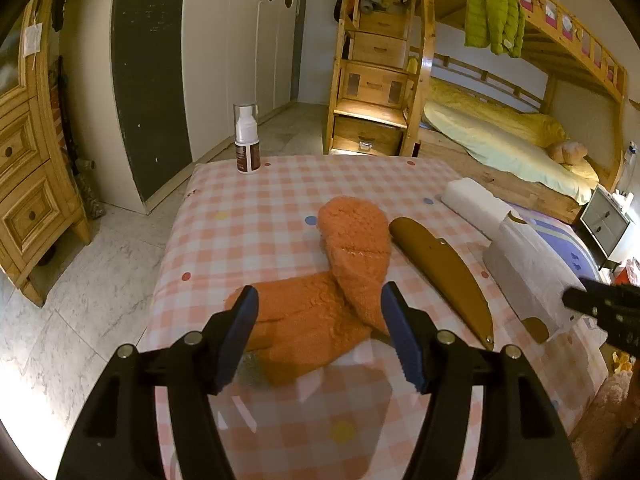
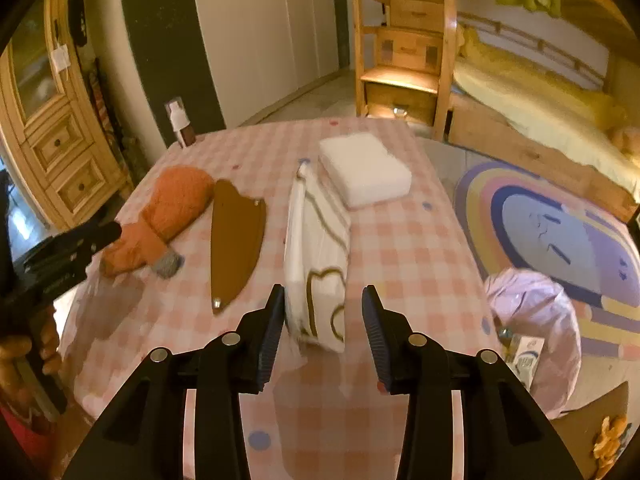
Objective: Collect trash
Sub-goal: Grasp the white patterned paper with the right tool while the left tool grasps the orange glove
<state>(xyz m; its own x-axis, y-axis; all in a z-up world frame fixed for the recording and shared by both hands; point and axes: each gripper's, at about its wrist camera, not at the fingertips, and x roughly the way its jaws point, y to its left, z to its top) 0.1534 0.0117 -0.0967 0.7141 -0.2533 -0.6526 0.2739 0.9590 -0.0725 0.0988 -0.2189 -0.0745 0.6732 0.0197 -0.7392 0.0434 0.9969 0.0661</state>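
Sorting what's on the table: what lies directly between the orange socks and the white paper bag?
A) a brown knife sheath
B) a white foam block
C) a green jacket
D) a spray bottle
A: the brown knife sheath lies between the orange socks and the white paper bag.

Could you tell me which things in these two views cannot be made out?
- Spray bottle label: too small in both views.
- White paper bag contents: hidden by its own walls; the open right claw straddles its near end.
- Trash bag contents: only a carton at its mouth shows, right wrist view.
- Orange socks: near end hidden behind the open left claw, left wrist view.
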